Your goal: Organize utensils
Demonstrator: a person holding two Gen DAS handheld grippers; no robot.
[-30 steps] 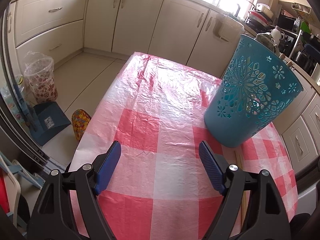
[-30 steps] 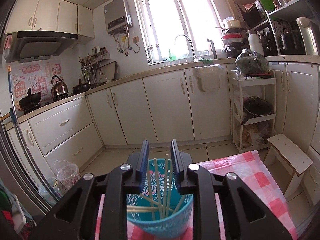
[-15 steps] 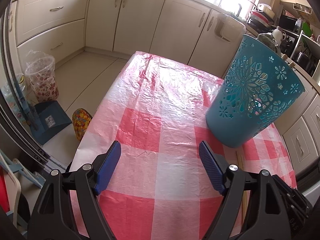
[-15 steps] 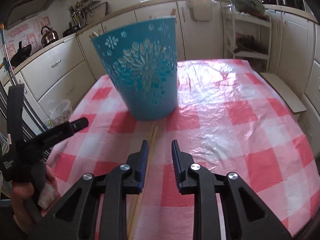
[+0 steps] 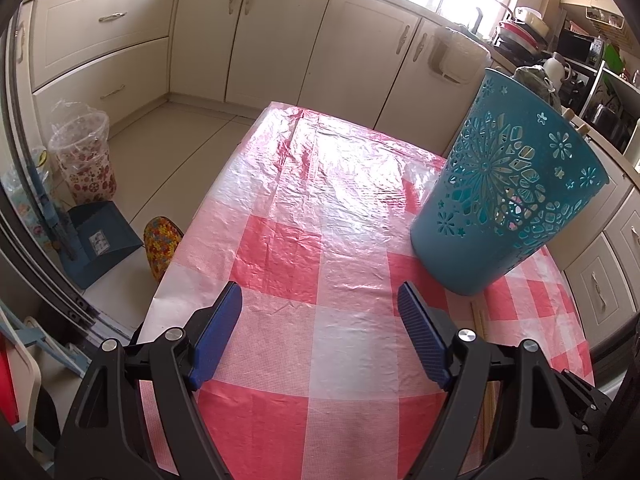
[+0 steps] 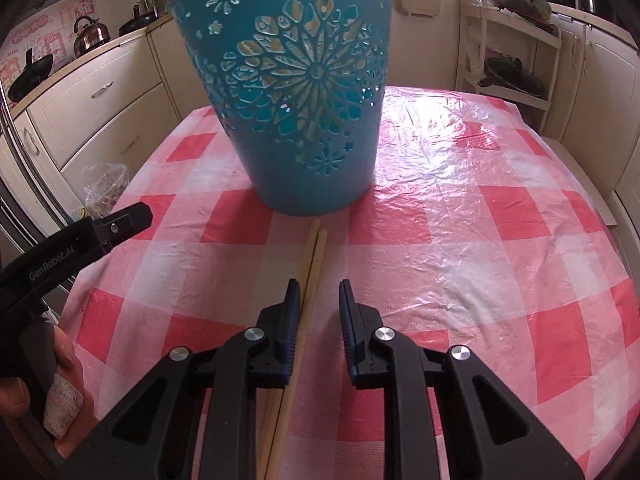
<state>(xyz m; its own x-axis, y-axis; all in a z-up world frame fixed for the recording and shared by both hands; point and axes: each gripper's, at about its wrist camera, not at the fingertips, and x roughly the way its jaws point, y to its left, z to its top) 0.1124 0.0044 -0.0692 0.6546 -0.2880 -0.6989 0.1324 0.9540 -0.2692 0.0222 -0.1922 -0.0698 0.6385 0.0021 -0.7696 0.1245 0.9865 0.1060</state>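
A red-and-white checked tablecloth [image 6: 460,216] under a clear, crinkled plastic sheet covers the worktop [image 5: 320,240], and window light glares off the far half of it. On it stands a teal plastic basket [image 6: 304,92] with cut-out flower patterns, upright, with wooden sticks visible through its holes. A pair of wooden chopsticks [image 6: 310,264] lies flat on the cloth, side by side and touching, their far ends just short of the basket's base.

The right claw [image 6: 318,300] sits low over the cloth with a narrow gap between its blue pads, holding nothing; the chopsticks run just beside its left pad and pass under that finger. The left claw [image 5: 320,312] is spread wide and empty over the near edge of the worktop, with the basket [image 5: 504,196] ahead to its right and the chopsticks [image 5: 480,320] showing as a thin strip beside its right finger. In the right wrist view, the left claw's black body enters from the left, held in a hand [image 6: 60,380] with a bandaged finger.

Cream cabinets [image 5: 280,40] line the room. A floral-print bin [image 5: 86,160] lined with a plastic bag and a blue dustpan [image 5: 100,240] stand on the pale tiled floor [image 5: 172,144]. A kettle [image 6: 90,34] rests on the back counter, and a white shelf rack [image 6: 512,64] holds pans.
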